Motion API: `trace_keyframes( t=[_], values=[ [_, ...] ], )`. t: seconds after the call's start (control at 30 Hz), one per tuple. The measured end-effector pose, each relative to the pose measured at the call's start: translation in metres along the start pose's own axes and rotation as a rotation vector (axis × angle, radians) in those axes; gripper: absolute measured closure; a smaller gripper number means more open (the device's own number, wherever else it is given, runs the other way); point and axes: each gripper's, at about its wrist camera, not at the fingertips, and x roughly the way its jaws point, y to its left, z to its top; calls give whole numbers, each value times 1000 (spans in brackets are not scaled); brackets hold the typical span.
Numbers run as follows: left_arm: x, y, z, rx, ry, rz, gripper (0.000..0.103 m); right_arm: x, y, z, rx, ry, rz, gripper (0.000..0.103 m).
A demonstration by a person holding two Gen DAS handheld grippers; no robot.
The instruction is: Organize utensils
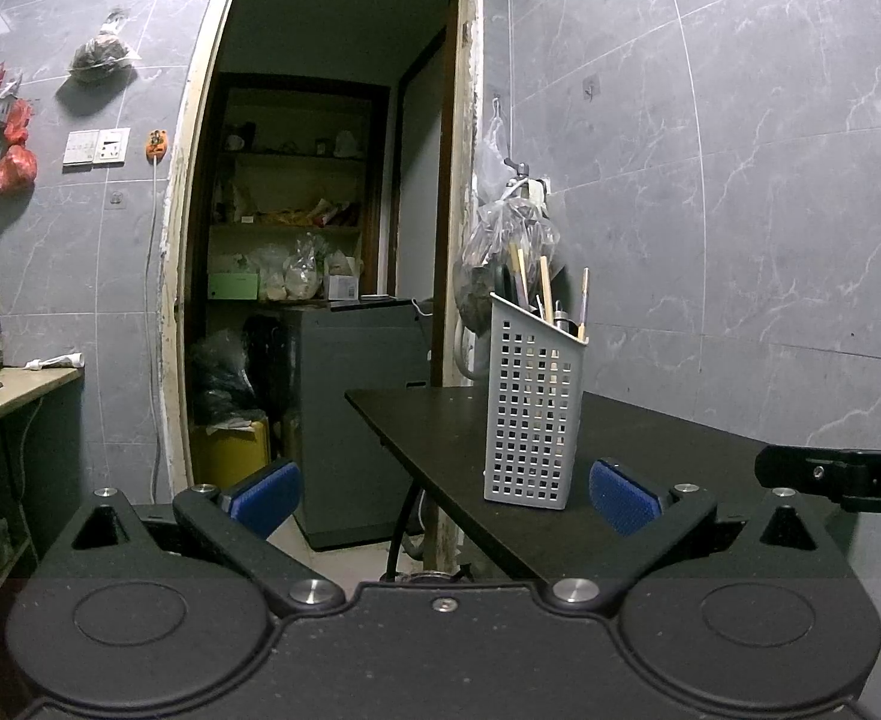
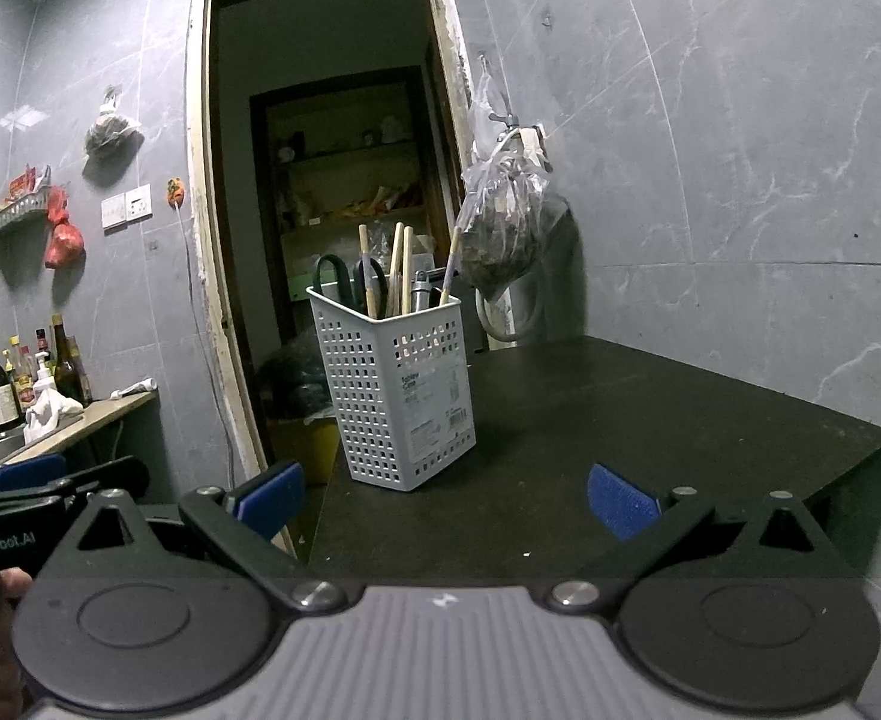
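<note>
Both grippers sit closest to the lenses, each spread wide with nothing between its blue pads. Seen from its own wrist camera, the left gripper is held before the near corner of the black table; the right gripper faces the same table from farther right, and the left one shows at the left edge of the right wrist view. Behind the table rises a grey marbled tile wall broken by a dark doorway onto storage shelves.

On the tabletop, near its left edge, stands a perforated white utensil holder, upright, with a label on one face. Out of it stick wooden chopsticks, black scissor handles and a metal handle. A clear plastic bag of dark contents hangs on the wall just behind. Bottles line a counter far left.
</note>
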Motion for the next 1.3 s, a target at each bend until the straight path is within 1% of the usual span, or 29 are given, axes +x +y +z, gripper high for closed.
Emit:
trace_keyframes(
  t=[0.53,1.3],
  values=[
    [7,-2,-4,7,20,-3,1,3,-2,-2,-3,12,-1,0],
    [8,-2,-3,10,25,-1,1,4,-3,-2,-4,18,-3,0]
  ],
)
